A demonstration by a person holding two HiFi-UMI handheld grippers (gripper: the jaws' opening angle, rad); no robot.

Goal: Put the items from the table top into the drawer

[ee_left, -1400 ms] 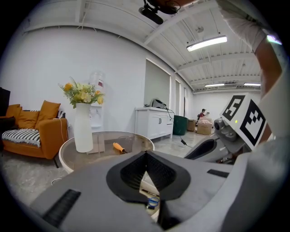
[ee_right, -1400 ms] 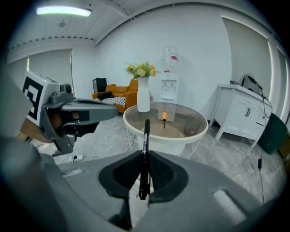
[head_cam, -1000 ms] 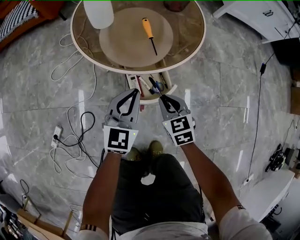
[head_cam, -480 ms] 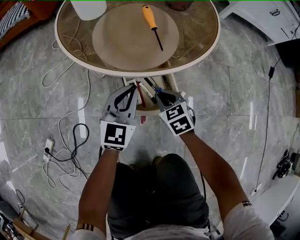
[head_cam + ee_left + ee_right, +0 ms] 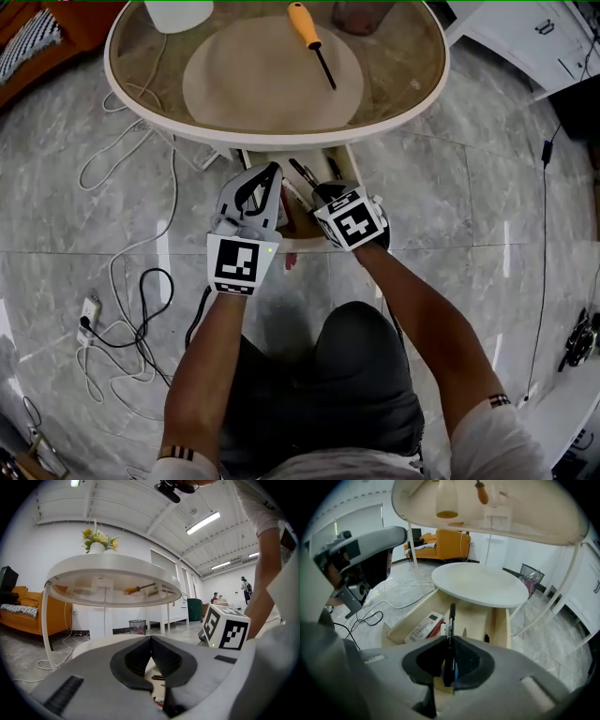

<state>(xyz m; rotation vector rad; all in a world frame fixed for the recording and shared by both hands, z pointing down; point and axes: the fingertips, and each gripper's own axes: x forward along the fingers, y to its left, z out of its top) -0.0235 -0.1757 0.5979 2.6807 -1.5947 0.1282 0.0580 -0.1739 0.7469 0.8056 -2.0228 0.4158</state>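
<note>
An orange-handled screwdriver (image 5: 310, 31) lies on the round glass table top (image 5: 412, 66). Below its near edge the wooden drawer (image 5: 349, 167) stands pulled out, holding a white remote (image 5: 423, 626) and a red item. My right gripper (image 5: 317, 190) is over the drawer, shut on a black pen (image 5: 451, 634) that points forward into it. My left gripper (image 5: 274, 172) is just left of it at the drawer's left side, its jaws shut with nothing between them (image 5: 151, 639). The screwdriver (image 5: 138, 588) shows through the glass from below.
A white container (image 5: 178, 13) and a brown object (image 5: 356, 15) stand at the table's far side. A round lower shelf (image 5: 480, 585) sits under the top, above the drawer. Cables and a power strip (image 5: 90, 309) lie on the marble floor at left. White cabinets (image 5: 534, 33) are at right.
Both grippers have moved forward toward the table. The right one, still holding the pen, has gone from the drawer's front edge to over the drawer's inside.
</note>
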